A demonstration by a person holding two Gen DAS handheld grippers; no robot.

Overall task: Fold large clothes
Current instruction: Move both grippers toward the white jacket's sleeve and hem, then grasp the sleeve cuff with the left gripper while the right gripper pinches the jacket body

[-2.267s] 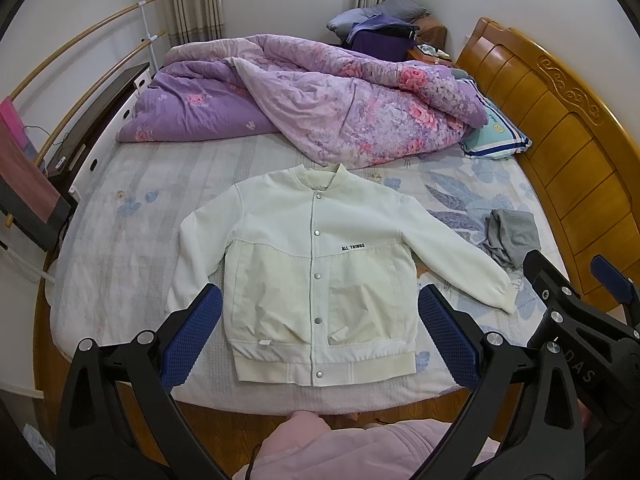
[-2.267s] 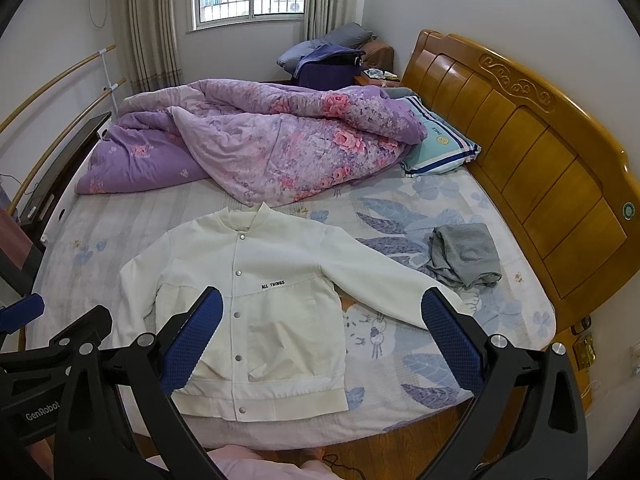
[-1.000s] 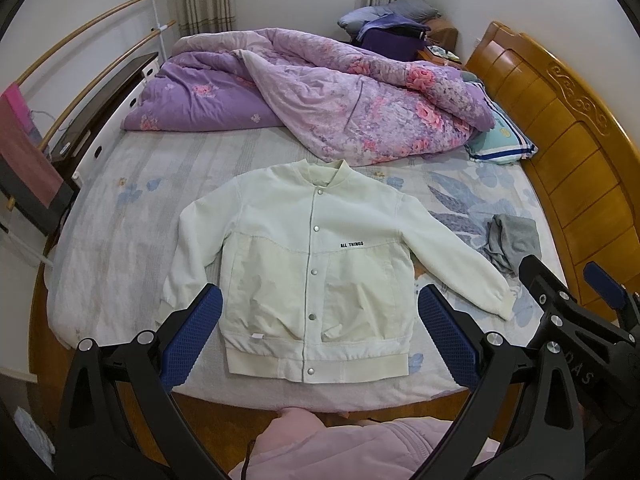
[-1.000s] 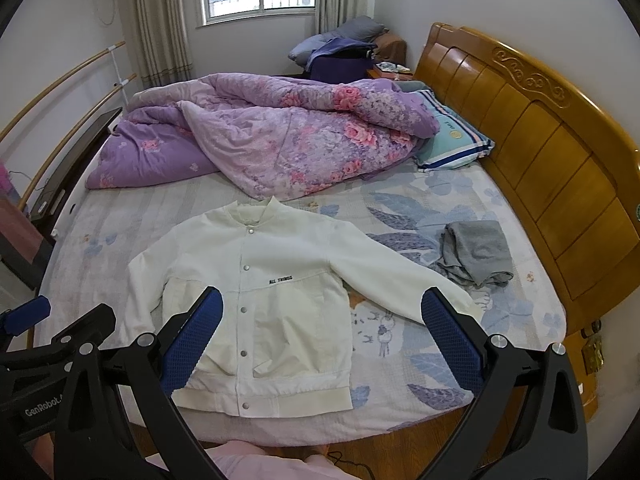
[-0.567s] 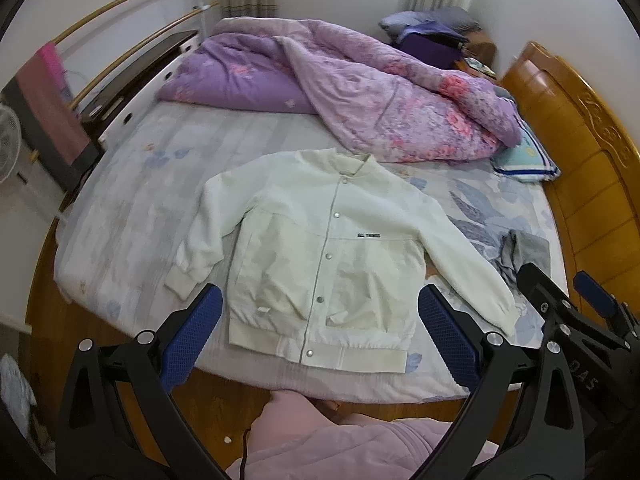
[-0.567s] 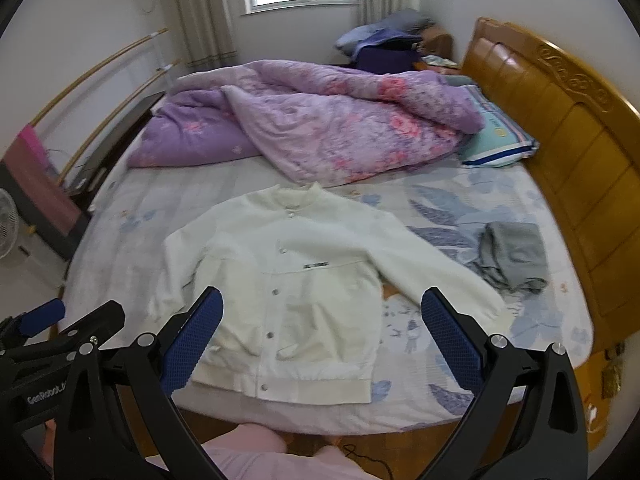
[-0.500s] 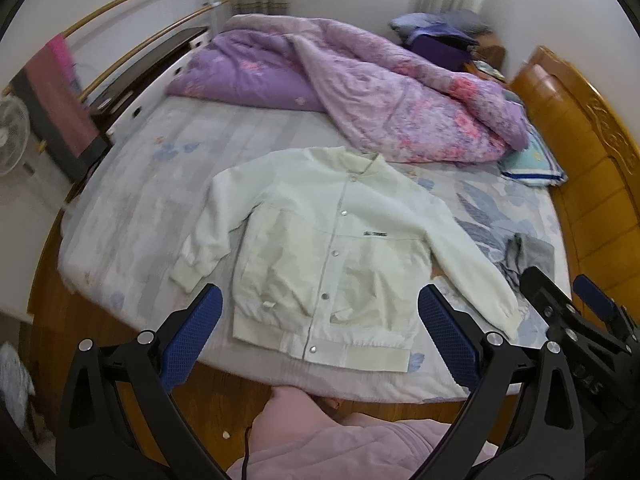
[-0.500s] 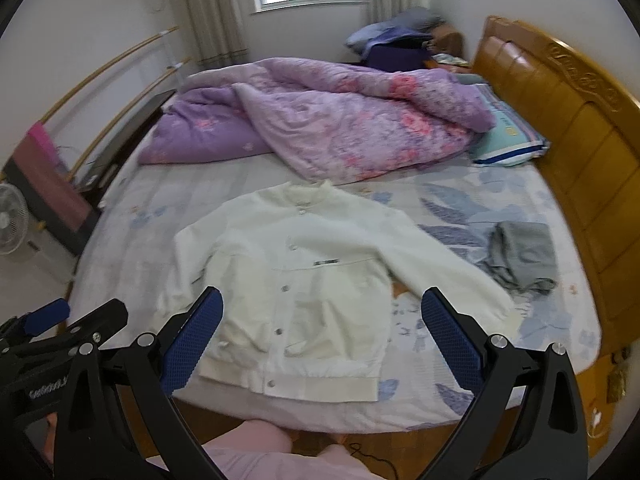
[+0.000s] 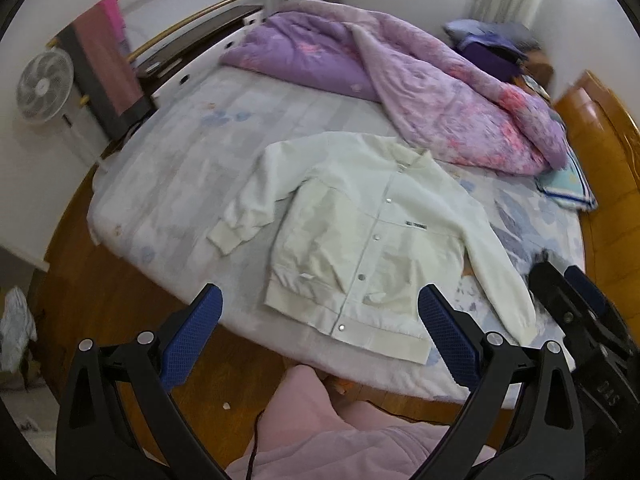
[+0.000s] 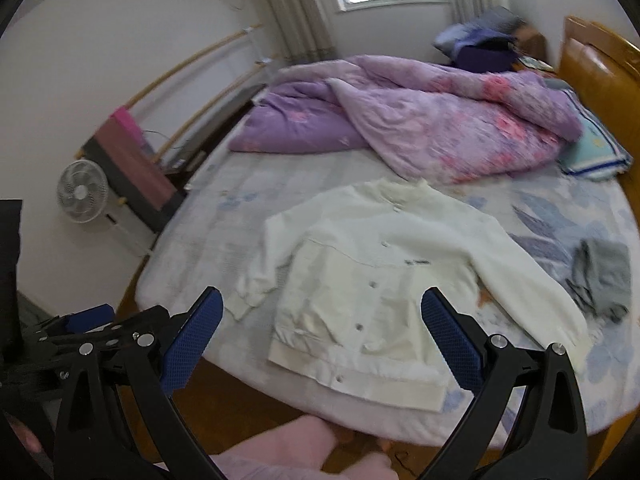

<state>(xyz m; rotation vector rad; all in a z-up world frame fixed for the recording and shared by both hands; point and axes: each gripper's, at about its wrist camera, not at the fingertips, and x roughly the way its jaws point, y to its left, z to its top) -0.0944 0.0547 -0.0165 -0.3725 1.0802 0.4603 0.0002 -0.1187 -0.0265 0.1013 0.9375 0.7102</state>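
A white snap-button jacket [image 9: 372, 236] lies flat and face up on the bed [image 9: 180, 184], sleeves spread, hem at the near edge. It also shows in the right wrist view [image 10: 380, 276]. My left gripper [image 9: 320, 332] is open and empty, held above the floor in front of the hem. My right gripper [image 10: 320, 336] is open and empty, also short of the bed edge. Neither touches the jacket.
A crumpled purple floral duvet [image 9: 420, 92] fills the far side of the bed. Folded grey clothes [image 10: 600, 276] lie by the right sleeve. A wooden headboard [image 10: 600, 72] is at the right. A white fan [image 9: 44, 88] and a rack stand at the left.
Both grippers have swung to the left and back, so the jacket now sits right of centre and the fan and floor have come into view. The jacket has not moved.
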